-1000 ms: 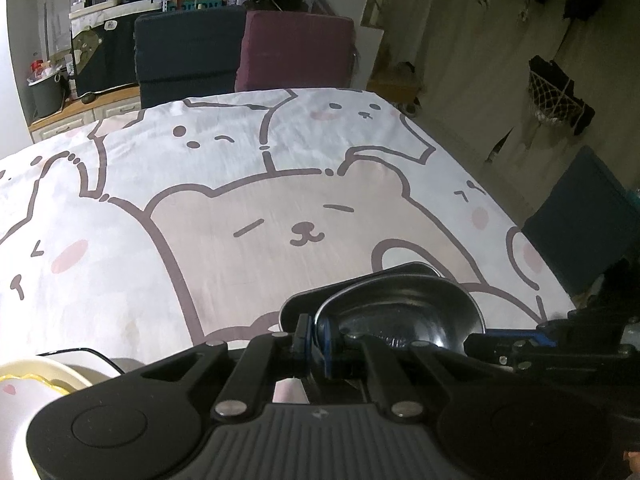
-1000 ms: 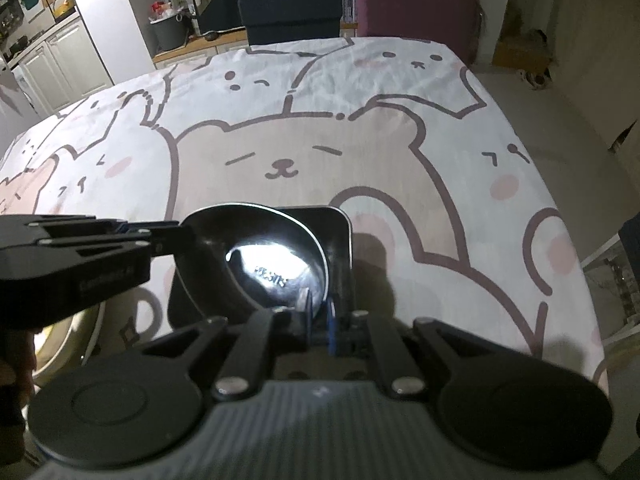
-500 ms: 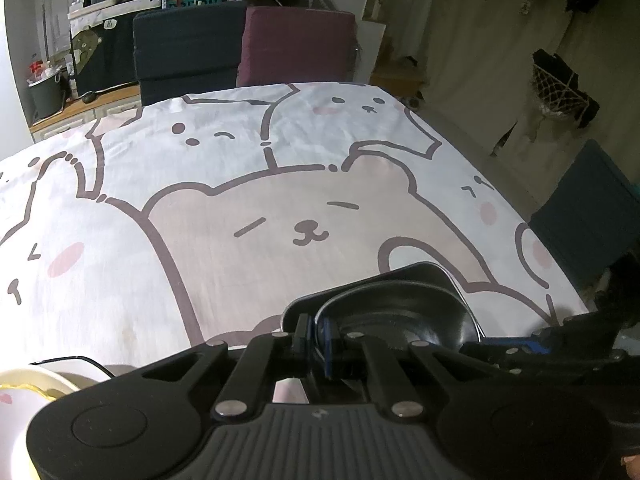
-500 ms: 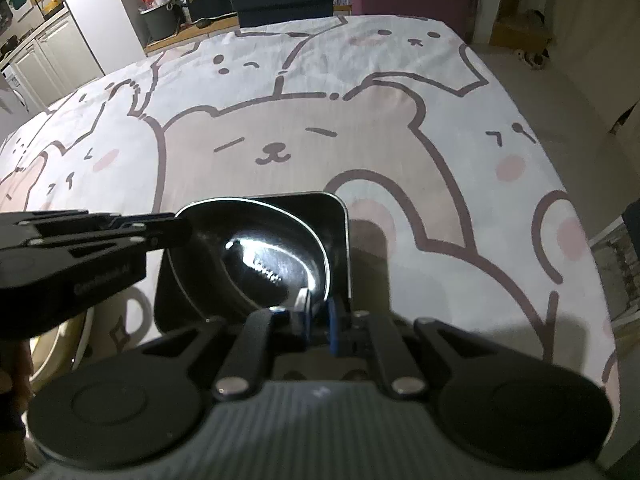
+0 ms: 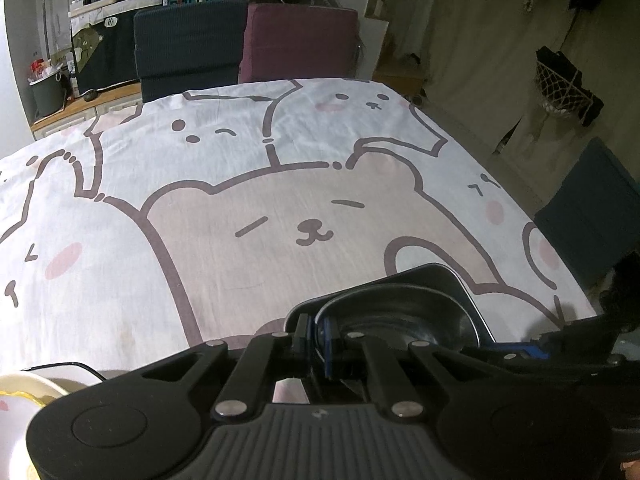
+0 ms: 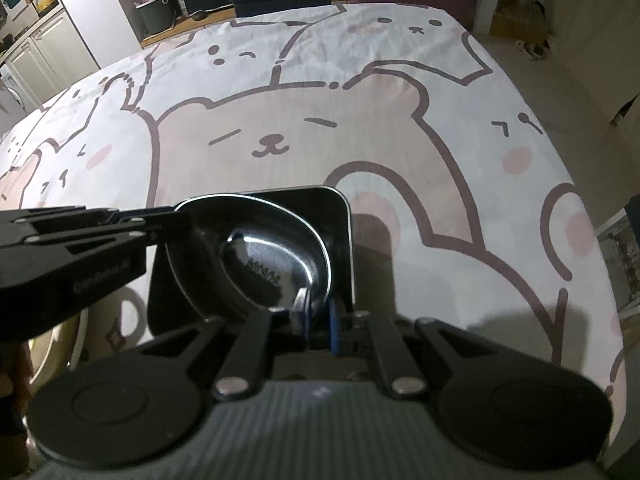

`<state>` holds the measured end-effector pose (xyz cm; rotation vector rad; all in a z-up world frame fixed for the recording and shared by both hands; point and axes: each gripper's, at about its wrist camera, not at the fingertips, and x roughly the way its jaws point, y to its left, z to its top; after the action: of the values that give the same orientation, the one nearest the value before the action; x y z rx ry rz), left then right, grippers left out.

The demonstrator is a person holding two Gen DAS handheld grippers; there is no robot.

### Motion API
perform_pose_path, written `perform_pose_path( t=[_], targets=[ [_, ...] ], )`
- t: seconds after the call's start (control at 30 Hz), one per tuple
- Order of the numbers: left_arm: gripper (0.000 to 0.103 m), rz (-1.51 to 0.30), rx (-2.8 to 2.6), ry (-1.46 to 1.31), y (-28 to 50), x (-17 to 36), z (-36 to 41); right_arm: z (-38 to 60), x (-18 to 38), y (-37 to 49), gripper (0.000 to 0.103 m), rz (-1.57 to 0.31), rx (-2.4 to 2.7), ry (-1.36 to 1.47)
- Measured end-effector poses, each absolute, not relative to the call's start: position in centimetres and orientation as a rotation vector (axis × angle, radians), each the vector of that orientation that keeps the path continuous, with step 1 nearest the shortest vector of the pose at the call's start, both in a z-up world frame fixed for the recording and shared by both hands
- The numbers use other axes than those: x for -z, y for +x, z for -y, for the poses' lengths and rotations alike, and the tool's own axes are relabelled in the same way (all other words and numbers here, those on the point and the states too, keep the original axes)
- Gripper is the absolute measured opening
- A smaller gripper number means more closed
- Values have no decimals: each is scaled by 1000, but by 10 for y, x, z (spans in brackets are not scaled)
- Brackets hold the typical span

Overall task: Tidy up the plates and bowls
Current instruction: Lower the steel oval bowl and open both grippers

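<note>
A shiny steel bowl (image 6: 276,268) sits tilted inside a dark square dish (image 6: 345,236) on the bear-print tablecloth. My right gripper (image 6: 318,316) is shut on the bowl's near rim. In the right wrist view my left gripper (image 6: 176,222) comes in from the left and is shut on the bowl's left rim. In the left wrist view the bowl (image 5: 404,316) lies just past my left gripper (image 5: 316,336), inside the square dish (image 5: 444,274), and the right gripper (image 5: 516,350) grips its right side. How far the bowl rests on the dish is hidden.
A white plate with a yellow edge (image 5: 18,396) lies at the near left, also seen as a plate (image 6: 44,352) under the left gripper. The tablecloth (image 5: 240,208) stretches far ahead. Dark and maroon chairs (image 5: 300,44) stand behind the table, and another chair (image 5: 596,208) stands to the right.
The bowl and the right gripper have come down a little into the square dish. The left gripper has hardly moved.
</note>
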<state>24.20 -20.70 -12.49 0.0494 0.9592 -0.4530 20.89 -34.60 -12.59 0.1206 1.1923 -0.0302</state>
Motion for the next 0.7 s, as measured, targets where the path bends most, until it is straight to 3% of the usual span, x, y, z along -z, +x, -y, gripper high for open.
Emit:
perform_pose_path(
  t=[0.7],
  targets=[
    [14,-952,448,3,246,123,203,352,131,211,17,-1193,14,184]
  ],
)
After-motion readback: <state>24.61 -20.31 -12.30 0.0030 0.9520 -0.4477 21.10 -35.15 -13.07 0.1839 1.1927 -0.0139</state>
